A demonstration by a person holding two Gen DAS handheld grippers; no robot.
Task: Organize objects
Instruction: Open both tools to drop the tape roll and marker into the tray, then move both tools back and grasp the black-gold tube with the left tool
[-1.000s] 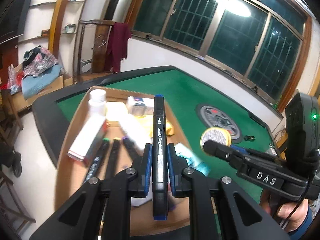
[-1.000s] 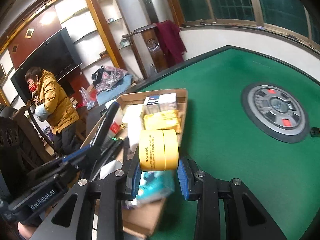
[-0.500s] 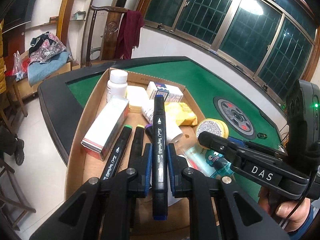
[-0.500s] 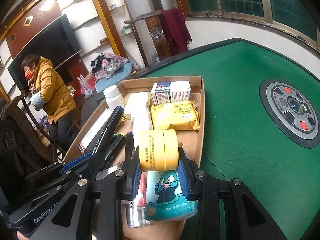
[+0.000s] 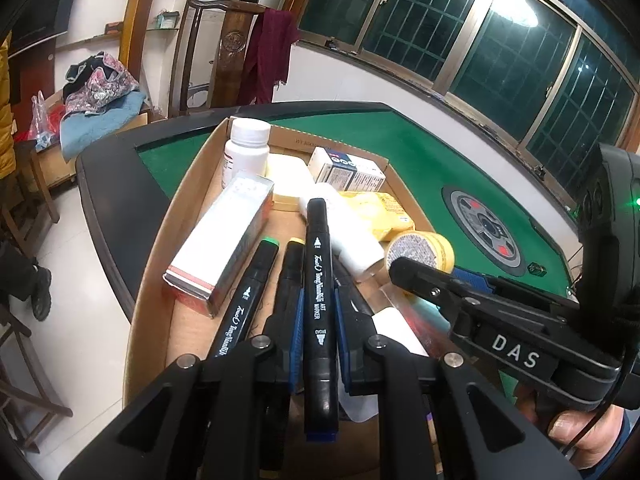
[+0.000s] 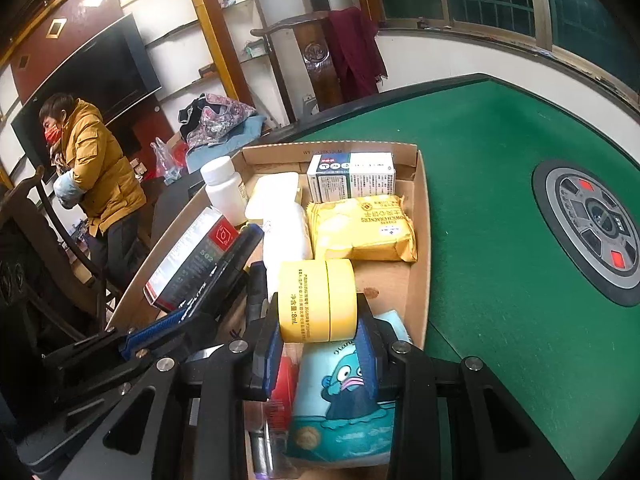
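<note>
Both claws lowered toward cardboard tray (image 5: 152, 280). Left claw (image 5: 318, 312) with marker (image 5: 318, 280) now over markers lying in tray. Right claw (image 6: 318, 320) with yellow jar (image 6: 318, 300) shifted from tray edge to above tray interior; cartoon packet (image 6: 344, 408) now beneath claw.

Both views are evenly lit by indoor light. In the left wrist view a ceiling lamp (image 5: 505, 7) glares as a bright reflection in the dark window panes (image 5: 472, 28) at the upper right of the frame. The green tabletop (image 6: 500, 216) looks saturated, with soft, faint shadows. Fisheye distortion bends the window frames and tabletop edge, and the corners fall to black. Near parts at the bottom edge are slightly soft; the centre is sharp.
</note>
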